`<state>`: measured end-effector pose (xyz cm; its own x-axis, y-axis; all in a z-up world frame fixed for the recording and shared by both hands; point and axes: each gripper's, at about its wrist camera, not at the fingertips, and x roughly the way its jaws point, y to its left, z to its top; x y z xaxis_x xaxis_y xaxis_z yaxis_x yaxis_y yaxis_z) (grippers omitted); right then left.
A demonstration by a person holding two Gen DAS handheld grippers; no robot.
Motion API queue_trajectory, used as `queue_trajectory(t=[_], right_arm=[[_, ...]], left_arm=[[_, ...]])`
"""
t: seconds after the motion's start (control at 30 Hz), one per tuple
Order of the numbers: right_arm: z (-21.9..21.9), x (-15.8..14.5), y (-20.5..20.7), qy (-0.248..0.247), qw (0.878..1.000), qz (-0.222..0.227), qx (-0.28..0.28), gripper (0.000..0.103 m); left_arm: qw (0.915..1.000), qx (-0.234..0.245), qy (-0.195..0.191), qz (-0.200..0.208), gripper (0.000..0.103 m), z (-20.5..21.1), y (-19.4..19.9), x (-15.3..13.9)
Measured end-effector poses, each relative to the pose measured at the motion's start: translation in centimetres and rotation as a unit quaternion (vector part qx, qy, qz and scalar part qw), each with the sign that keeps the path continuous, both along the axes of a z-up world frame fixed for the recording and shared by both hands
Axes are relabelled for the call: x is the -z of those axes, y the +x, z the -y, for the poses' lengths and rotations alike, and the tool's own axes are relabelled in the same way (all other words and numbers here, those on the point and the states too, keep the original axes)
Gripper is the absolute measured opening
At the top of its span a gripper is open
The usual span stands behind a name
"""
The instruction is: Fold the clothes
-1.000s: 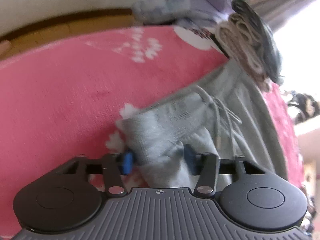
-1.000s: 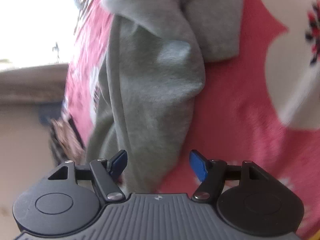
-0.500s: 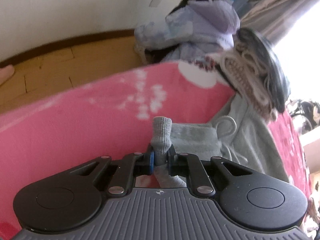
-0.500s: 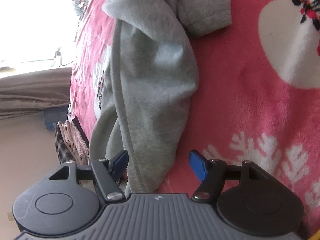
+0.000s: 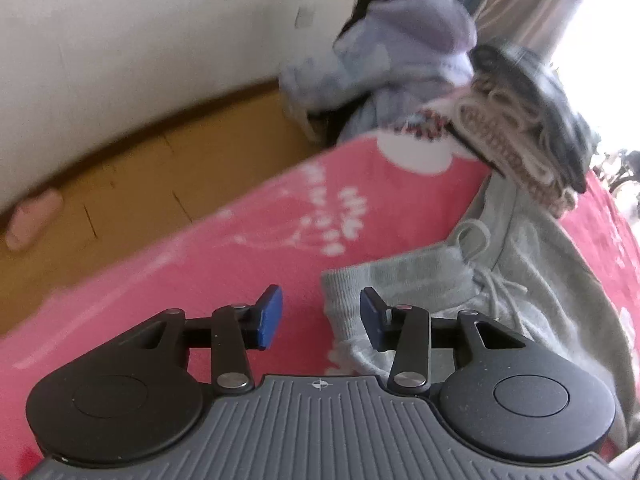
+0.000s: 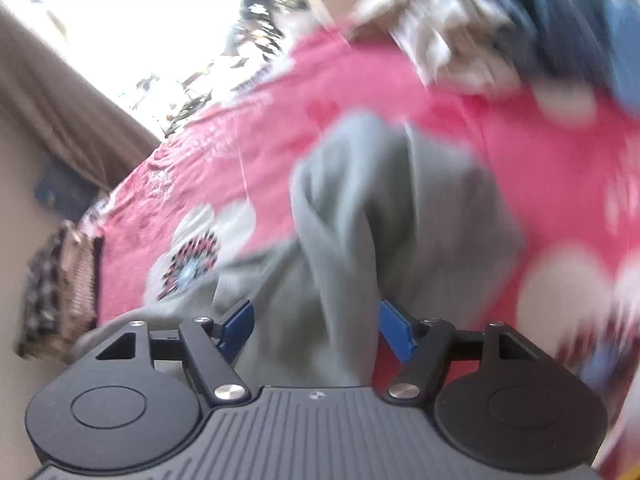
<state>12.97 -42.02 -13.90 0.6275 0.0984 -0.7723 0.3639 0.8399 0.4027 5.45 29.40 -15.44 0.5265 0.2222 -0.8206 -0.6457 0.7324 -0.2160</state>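
Laying flat on the pink blanket (image 5: pixel 248 240), the grey sweatpants (image 5: pixel 532 280) were the landmark for everything else. The left gripper (image 5: pixel 320 318) stood with its jaws wide apart and held nothing; the ribbed waistband (image 5: pixel 384 280) lay just beside its right pad (image 5: pixel 370 316), and the drawstring (image 5: pixel 476 236) curled on the pants a little beyond the waistband. The right gripper (image 6: pixel 316 328) was also wide, with grey cloth running between its pads, but no pad pressed on it as far as the blurred view allowed me to see.

I judged that the step in hand was to set the waistband end straight before the next fold. To do it well, the left gripper should take the band at its corner, not in the middle, and pinch both layers together so the edge does not slip. The right gripper should keep the leg part low against the blanket while the band is pulled, otherwise the soft cloth will bunch. A stack of folded clothes (image 5: pixel 532 140) sat past the far end of the pants and should not be dragged along.

Half a second earlier the left gripper was closed on a raised corner of the waistband; now it had let go and the band lay down. The right view had swung strongly, from looking along the leg to looking over the pants toward the window.
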Motion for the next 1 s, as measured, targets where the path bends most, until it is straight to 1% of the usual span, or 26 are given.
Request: queue_trajectory(t=[0.03,0.07,0.1,0.13,0.2,0.23,0.3,0.33,0.37,0.4,0.43,0.47,0.53,0.67,0.73,0.8,0.83,0.9,0.93,1.0], right_arm=[[0.0,-0.4,1.5,-0.024,1.000,0.002,-0.008,0.073],[-0.4,-0.4,3.2,-0.043,0.999,0.004,-0.020,0.075],[-0.7,-0.4,4.9,-0.061,0.998,0.005,-0.031,0.075],[-1.1,-0.3,6.5,-0.079,0.996,0.005,-0.043,0.076],[-1.9,0.9,9.0,-0.104,0.992,-0.009,-0.071,0.076],[-2.3,1.5,10.3,-0.117,0.989,-0.015,-0.085,0.076],[-3.0,2.7,12.8,-0.144,0.983,-0.029,-0.111,0.076],[-3.5,3.5,13.7,-0.165,0.978,-0.042,-0.118,0.072],[-3.7,4.0,14.2,-0.183,0.974,-0.051,-0.123,0.060],[-3.3,3.4,13.5,-0.187,0.975,-0.044,-0.116,0.051],[-2.9,2.7,12.7,-0.190,0.975,-0.038,-0.110,0.018],[-2.5,2.0,12.0,-0.194,0.975,-0.031,-0.103,0.005],[-1.7,0.6,10.5,-0.202,0.975,-0.019,-0.090,0.005],[-0.1,-2.1,7.4,-0.216,0.974,0.007,-0.064,0.004],[0.7,-3.4,5.8,-0.225,0.973,0.017,-0.052,0.004],[1.6,-4.4,3.2,-0.249,0.967,-0.001,-0.047,0.004],[2.0,-4.9,1.9,-0.261,0.964,-0.010,-0.045,0.004],[2.8,-6.0,-0.7,-0.285,0.957,-0.028,-0.040,0.004],[3.3,-6.3,-1.9,-0.294,0.954,-0.038,-0.038,0.004],[4.5,-5.8,-3.1,-0.289,0.954,-0.070,-0.036,0.004]], left_arm=[[0.9998,0.012,0.012,0.007,0.044,0.7,0.2,-0.7],[0.9989,0.037,0.024,0.015,0.047,1.9,0.7,-1.5],[0.9971,0.065,0.034,0.021,0.050,3.4,1.3,-2.1],[0.9933,0.105,0.041,0.026,0.052,5.3,2.3,-2.6],[0.9815,0.182,0.050,0.036,0.056,9.3,4.1,-3.2],[0.9734,0.219,0.053,0.040,0.058,11.4,5.0,-3.3],[0.9497,0.305,0.047,0.050,0.059,16.4,6.7,-3.1],[0.9385,0.338,0.042,0.055,0.059,18.3,7.2,-2.9],[0.9234,0.377,0.036,0.060,0.059,20.7,7.9,-2.6],[0.9139,0.400,0.027,0.063,0.059,22.5,8.2,-2.2],[0.9037,0.423,0.017,0.065,0.060,24.2,8.5,-1.9],[0.8894,0.453,0.001,0.065,0.059,26.0,8.9,-1.5],[0.8687,0.491,-0.013,0.065,0.060,28.7,9.1,-0.9],[0.8127,0.581,-0.014,0.047,0.060,33.2,8.1,0.2],[0.8000,0.598,-0.008,0.042,0.060,34.2,7.4,0.6],[0.8018,0.596,-0.018,0.035,0.060,34.3,6.8,0.9],[0.8055,0.591,-0.028,0.032,0.060,34.1,6.6,1.1],[0.8168,0.575,-0.040,0.028,0.060,33.3,6.3,1.3],[0.8206,0.569,-0.044,0.026,0.060,33.0,6.2,1.3],[0.8248,0.563,-0.047,0.023,0.060,32.7,6.4,1.3]])
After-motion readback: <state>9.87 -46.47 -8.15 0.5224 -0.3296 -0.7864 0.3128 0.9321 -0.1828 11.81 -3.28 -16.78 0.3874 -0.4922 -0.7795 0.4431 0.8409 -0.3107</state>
